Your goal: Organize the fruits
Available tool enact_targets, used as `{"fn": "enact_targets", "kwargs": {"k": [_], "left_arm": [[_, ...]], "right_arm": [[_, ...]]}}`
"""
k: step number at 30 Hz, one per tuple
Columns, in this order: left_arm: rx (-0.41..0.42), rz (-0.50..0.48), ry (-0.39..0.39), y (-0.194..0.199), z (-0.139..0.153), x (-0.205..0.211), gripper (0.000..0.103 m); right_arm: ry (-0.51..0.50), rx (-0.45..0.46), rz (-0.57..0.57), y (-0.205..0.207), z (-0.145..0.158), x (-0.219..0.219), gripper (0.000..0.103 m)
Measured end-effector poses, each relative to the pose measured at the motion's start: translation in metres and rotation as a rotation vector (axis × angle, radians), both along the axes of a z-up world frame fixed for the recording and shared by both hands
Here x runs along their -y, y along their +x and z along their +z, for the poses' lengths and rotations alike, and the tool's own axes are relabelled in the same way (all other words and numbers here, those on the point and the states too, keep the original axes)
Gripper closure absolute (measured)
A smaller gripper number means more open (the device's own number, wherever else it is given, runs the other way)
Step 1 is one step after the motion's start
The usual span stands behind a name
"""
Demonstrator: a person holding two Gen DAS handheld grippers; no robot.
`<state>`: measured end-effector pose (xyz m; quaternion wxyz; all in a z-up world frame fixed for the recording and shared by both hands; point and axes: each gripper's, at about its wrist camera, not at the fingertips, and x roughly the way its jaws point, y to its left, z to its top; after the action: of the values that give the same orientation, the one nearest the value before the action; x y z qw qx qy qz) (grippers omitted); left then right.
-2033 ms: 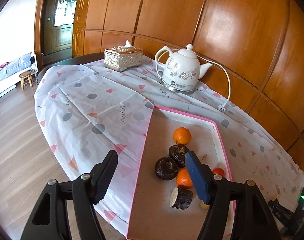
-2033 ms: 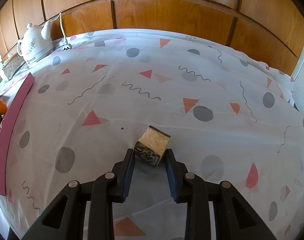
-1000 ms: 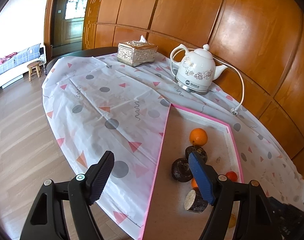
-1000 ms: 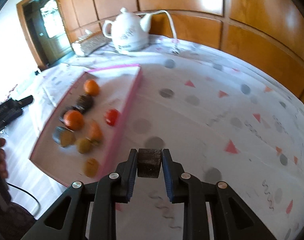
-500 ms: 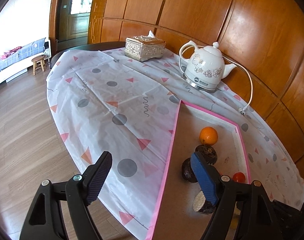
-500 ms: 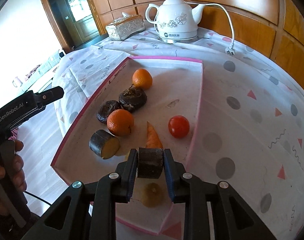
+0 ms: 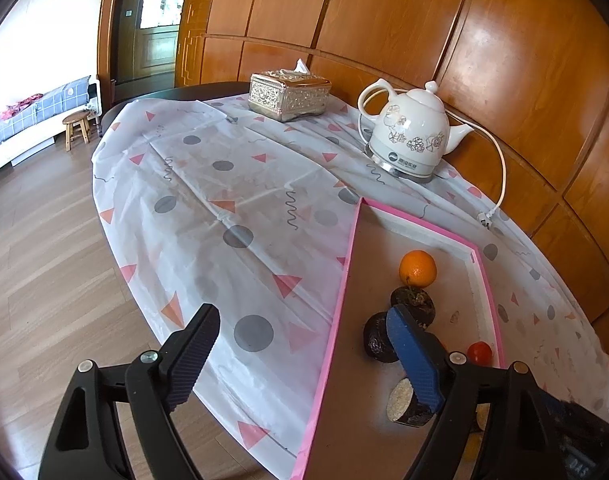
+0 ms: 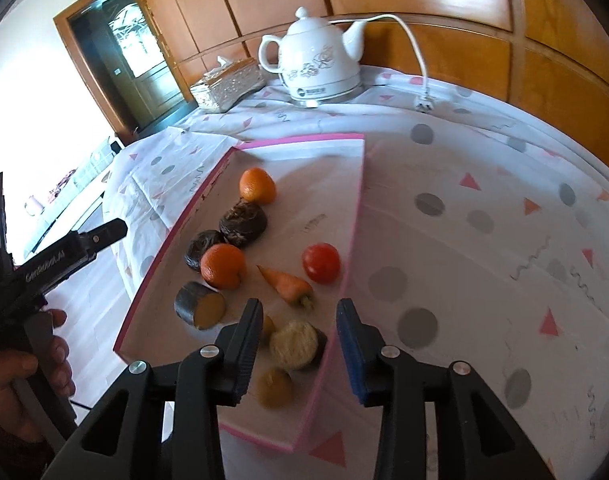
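Observation:
A pink-rimmed tray (image 8: 354, 216) holds two oranges (image 8: 257, 186), two dark round fruits (image 8: 243, 218), a tomato (image 8: 321, 263), a carrot (image 8: 288, 284) and a cut dark piece with a yellow face (image 8: 200, 305). My right gripper (image 8: 300, 312) hovers over the tray's near corner, its jaws opening. A dark chunk with a pale cut face (image 8: 294, 344) lies below and between them, untouched by the pads. My left gripper (image 7: 302, 320) straddles the tray's pink rim (image 7: 336, 320), jaws opening, nothing between them. Its right finger hides part of a dark fruit (image 7: 376, 342).
A white kettle (image 8: 320, 60) with cord and plug (image 8: 424, 100) and a silver tissue box (image 7: 288, 94) stand at the back of the patterned tablecloth. A small yellowish fruit (image 8: 275, 388) lies by the chunk. A hand (image 8: 20, 368) holds the left gripper beyond the table's left edge.
My right gripper carried the dark chunk over the tray, then opened; the chunk now lies in the tray's near corner. The left jaws widened a little.

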<state>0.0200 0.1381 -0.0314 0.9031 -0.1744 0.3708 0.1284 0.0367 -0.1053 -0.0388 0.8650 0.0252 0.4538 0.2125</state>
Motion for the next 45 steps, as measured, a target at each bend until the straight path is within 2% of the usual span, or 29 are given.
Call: {"fn": "enact_targets", "kwargs": {"k": [5, 11, 16, 22, 32, 38, 45], "left_arm": [[0.0, -0.022, 0.011, 0.0, 0.001, 0.006, 0.015], [0.011, -0.044, 0.032, -0.002, 0.006, 0.013, 0.011], [0.036, -0.059, 0.053, -0.007, 0.013, 0.018, 0.007], [0.062, -0.09, 0.083, -0.012, 0.021, 0.03, 0.002], [0.089, -0.125, 0.143, -0.025, 0.03, 0.05, 0.0], [0.086, -0.137, 0.171, -0.029, 0.033, 0.06, 0.0], [0.104, -0.138, 0.23, -0.032, 0.039, 0.072, 0.0]], "right_arm": [[-0.045, 0.002, 0.037, -0.014, -0.004, -0.003, 0.065], [-0.114, 0.014, 0.14, -0.028, -0.015, -0.034, 0.065], [-0.134, 0.01, 0.146, -0.031, -0.022, -0.04, 0.065], [-0.125, 0.068, 0.083, -0.037, -0.008, -0.032, 0.065], [-0.143, 0.138, -0.076, -0.044, 0.007, -0.011, 0.063], [-0.158, 0.147, -0.138, -0.045, 0.006, 0.0, 0.063], [-0.174, 0.148, -0.159, -0.047, 0.004, 0.004, 0.063]]}}
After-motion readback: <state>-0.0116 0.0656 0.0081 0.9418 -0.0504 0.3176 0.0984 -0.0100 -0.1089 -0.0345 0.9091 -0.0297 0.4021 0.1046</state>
